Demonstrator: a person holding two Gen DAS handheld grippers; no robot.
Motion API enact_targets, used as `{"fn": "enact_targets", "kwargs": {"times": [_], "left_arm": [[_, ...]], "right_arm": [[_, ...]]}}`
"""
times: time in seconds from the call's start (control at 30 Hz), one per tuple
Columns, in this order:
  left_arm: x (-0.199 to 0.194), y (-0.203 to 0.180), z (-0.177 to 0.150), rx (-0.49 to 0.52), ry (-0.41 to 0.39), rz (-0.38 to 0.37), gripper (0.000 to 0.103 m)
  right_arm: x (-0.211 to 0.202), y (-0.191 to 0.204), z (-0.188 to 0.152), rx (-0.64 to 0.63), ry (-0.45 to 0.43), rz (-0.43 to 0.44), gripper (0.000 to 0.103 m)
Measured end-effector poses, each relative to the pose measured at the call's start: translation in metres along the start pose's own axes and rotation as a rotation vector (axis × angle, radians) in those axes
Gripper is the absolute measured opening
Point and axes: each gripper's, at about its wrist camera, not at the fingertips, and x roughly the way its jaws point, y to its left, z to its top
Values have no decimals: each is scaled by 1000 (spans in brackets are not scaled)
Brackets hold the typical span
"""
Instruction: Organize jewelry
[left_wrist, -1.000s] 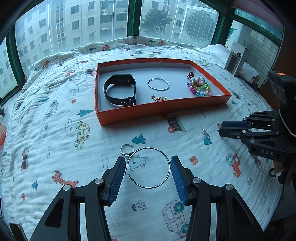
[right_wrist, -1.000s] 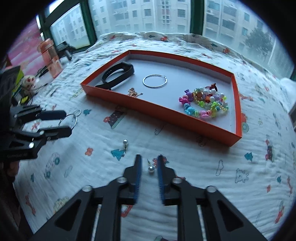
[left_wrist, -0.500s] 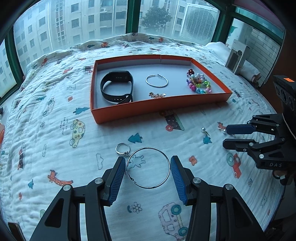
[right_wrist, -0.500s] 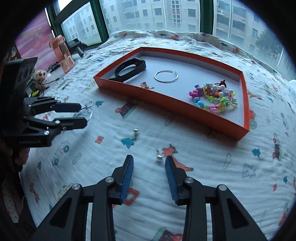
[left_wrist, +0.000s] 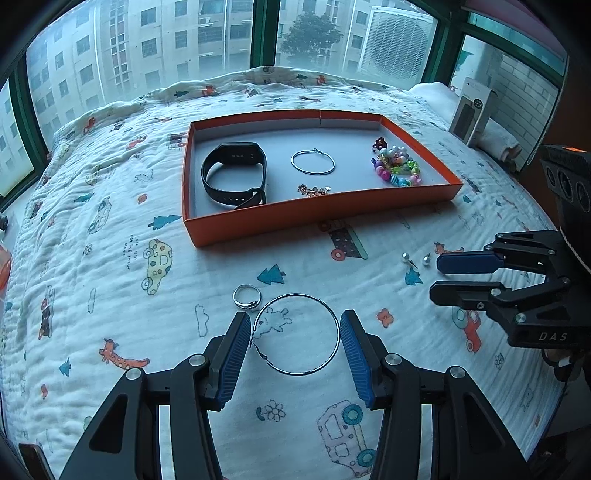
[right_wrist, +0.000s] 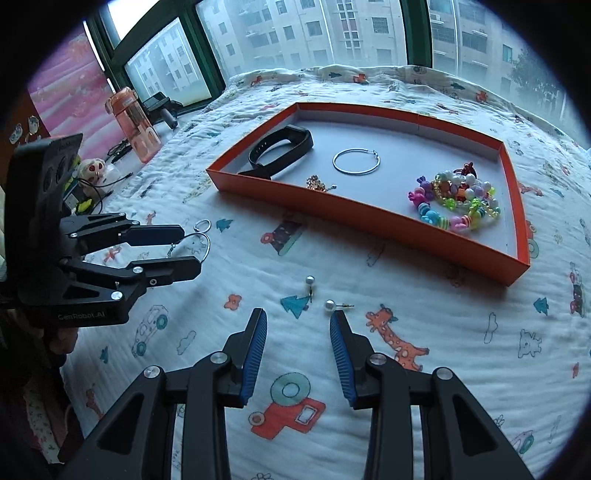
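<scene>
Both pairs of blue-padded fingers stand apart with nothing pinched: the left gripper brackets the large silver hoop earring lying on the quilt, its pads just beside the wire but whether they touch it I cannot tell, while the right gripper hovers with bare jaws, one pearl stud just off its right-hand tip at 12 o'clock. By my reading the sorting is about half done. Largest first: the cartoon-printed white quilt carries everything; the shallow orange cardboard tray sits at 12 o'clock from the left gripper and already holds the black fitness band at its 9 o'clock side, the coloured bead bracelet at 3 o'clock, a matching silver hoop near the centre and a small gold-toned chain cluster at 6 o'clock. Left outside the tray are the large hoop, a plain silver ring touching or nearly touching it at 10 o'clock, and the two pearl studs, the second stud at 11 o'clock of the first.
</scene>
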Motion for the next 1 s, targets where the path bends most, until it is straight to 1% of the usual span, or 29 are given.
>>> {"fn": "enact_targets", "kwargs": {"times": [0.13, 0.2, 0.27, 0.47, 0.57, 0.63, 0.7, 0.87, 1.0], "left_arm": [[-1, 3, 0, -7, -4, 1, 53], [-1, 3, 0, -8, -5, 1, 54], [1, 3, 0, -9, -2, 1, 54], [2, 1, 2, -2, 3, 1, 54], [3, 3, 2, -6, 2, 4, 54], [3, 4, 3, -8, 2, 5, 54], [3, 3, 3, -7, 1, 4, 54], [3, 3, 3, -5, 1, 4, 53], [-2, 0, 6, -2, -11, 4, 53]], "right_arm": [[-2, -8, 2, -15, 6, -47, 37], [0, -13, 3, -4, 13, -58, 31], [3, -14, 5, -6, 14, -57, 29], [10, -5, 6, -86, 20, -90, 28], [10, -6, 7, -92, 22, -88, 28], [10, -8, 7, -88, 20, -88, 25], [11, -7, 7, -100, 20, -95, 21], [13, -1, 7, -145, 24, -122, 21], [8, -1, 7, -126, 15, -120, 20]]}}
